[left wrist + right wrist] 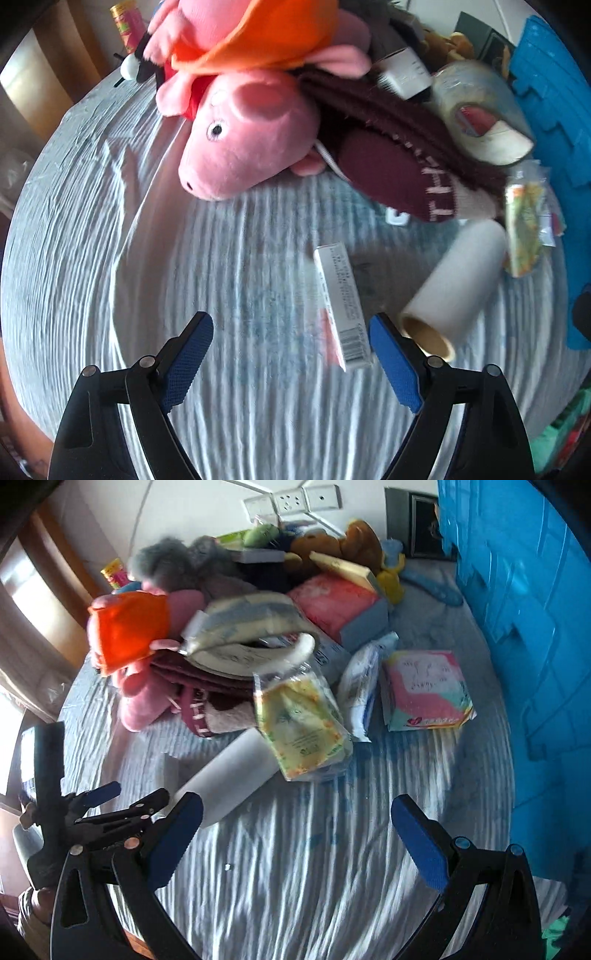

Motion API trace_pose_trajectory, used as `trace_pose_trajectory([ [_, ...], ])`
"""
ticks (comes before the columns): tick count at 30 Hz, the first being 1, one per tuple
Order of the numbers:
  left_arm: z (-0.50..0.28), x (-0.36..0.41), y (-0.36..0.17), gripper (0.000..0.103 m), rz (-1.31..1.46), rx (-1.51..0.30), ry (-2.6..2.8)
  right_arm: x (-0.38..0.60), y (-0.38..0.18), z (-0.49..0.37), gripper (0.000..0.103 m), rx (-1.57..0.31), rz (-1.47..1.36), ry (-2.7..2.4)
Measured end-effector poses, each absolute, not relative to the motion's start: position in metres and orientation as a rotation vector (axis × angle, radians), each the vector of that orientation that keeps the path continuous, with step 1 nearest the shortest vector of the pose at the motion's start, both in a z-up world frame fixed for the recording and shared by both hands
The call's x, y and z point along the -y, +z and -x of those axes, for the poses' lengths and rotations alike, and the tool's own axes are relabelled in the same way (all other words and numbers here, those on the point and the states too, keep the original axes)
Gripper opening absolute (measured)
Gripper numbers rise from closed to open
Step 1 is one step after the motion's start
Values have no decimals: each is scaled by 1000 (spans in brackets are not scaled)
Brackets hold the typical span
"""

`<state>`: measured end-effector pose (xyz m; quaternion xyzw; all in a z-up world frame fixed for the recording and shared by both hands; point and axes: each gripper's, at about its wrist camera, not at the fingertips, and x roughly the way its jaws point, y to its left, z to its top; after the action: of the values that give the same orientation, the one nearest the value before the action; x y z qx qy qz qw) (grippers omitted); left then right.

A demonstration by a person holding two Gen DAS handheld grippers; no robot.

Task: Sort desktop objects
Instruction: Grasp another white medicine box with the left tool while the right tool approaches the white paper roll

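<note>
Currently: left claw [291,363] spread, empty, hovering over striped surface [92,258]; slim barcoded box [341,306] lying flat just inside its right finger. Right claw [297,838] likewise spread, empty. Advise shifting rightward, straddling box's narrow sides, avoiding adjacent white roll [452,291].

The print on the narrow white box [341,306] is too blurred to read in the left wrist view. The pink pig plush [243,136] lies partly under an orange cloth [258,33], its body hidden. The blue crate [517,627] runs off the right edge in the right wrist view. The maroon knit [207,705] is mostly buried under the tape roll [251,635] and a yellow packet [303,731].
</note>
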<state>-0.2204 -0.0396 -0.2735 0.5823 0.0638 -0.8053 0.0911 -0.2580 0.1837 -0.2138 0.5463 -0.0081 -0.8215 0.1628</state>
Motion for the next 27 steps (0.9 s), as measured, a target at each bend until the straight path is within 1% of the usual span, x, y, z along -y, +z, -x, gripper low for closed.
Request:
trace_pose_trajectory([
  [2, 223, 41, -274, 74, -1744, -164, -2413, -182, -219, 260, 103, 41, -1580, -2335],
  [3, 224, 42, -274, 73, -1750, -151, -2423, -181, -222, 260, 103, 50, -1591, -2331],
  [4, 226, 43, -275, 69, -1757, -137, -2433, -179, -224, 261, 103, 59, -1601, -2327],
  [6, 228, 45, -275, 52, -1770, -111, -2453, -176, -229, 262, 103, 77, -1621, -2317],
  [7, 230, 46, -275, 48, -1776, -97, -2463, -174, -231, 262, 103, 87, -1631, -2313],
  [9, 232, 48, -276, 31, -1789, -70, -2482, -169, -236, 263, 103, 124, -1654, -2309],
  [11, 235, 50, -276, 25, -1802, -42, -2502, -162, -243, 262, 103, 181, -1682, -2313],
  [14, 239, 53, -277, 21, -1821, 0, -2530, -151, -250, 259, 103, 275, -1720, -2346],
  [16, 239, 57, -276, 19, -1833, 65, -2566, -143, -252, 257, 103, 357, -1728, -2381],
  [18, 238, 63, -275, 19, -1852, 97, -2595, -131, -252, 257, 103, 392, -1741, -2425],
  [20, 237, 68, -274, 19, -1870, 114, -2622, -119, -253, 258, 102, 384, -1749, -2463],
  [25, 236, 77, -272, 19, -1896, 96, -2670, -95, -265, 261, 99, 280, -1809, -2507],
  [26, 235, 77, -271, 19, -1892, 98, -2677, -91, -268, 261, 97, 262, -1819, -2507],
  [27, 234, 76, -271, 20, -1887, 104, -2684, -87, -271, 261, 85, 245, -1829, -2506],
])
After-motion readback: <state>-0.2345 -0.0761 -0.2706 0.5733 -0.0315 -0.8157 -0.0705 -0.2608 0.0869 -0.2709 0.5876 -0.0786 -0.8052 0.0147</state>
